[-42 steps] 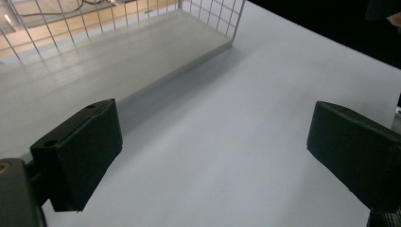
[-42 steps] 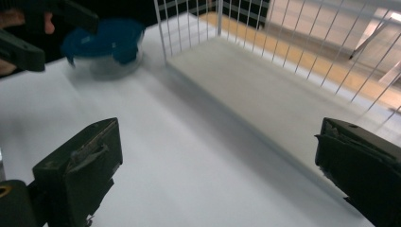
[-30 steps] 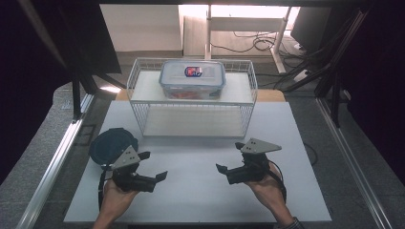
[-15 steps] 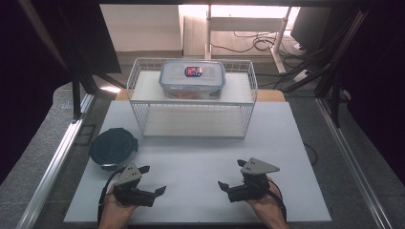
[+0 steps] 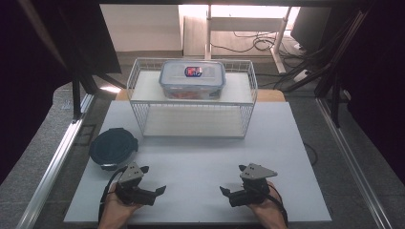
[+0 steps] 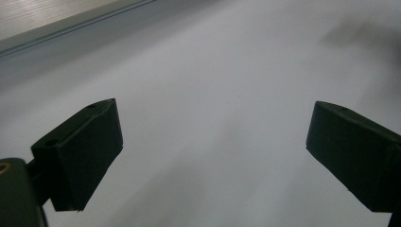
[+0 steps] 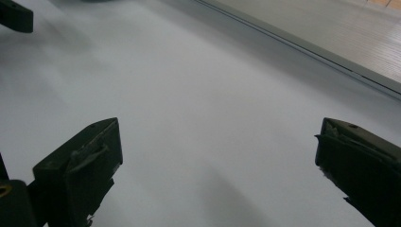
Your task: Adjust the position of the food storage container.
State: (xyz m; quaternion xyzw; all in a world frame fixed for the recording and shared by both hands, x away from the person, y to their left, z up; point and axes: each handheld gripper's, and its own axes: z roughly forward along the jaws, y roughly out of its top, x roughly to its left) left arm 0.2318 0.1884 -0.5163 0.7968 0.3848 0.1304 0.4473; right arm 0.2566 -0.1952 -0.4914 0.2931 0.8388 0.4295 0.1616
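Fingers (image 6: 80, 151) of both grippers stand apart, empty; we judge the nearby dark round lid (image 5: 113, 148) light, stiff, best pinched at its rim.

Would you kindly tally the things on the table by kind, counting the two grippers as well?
Wire racks: 1, the white rack
Lidded food boxes: 1, the clear box on top of the rack
Dark round bowls: 1, the bowl at the table's left
Grippers: 2, the left gripper and the right gripper, both open and empty
Total: 5
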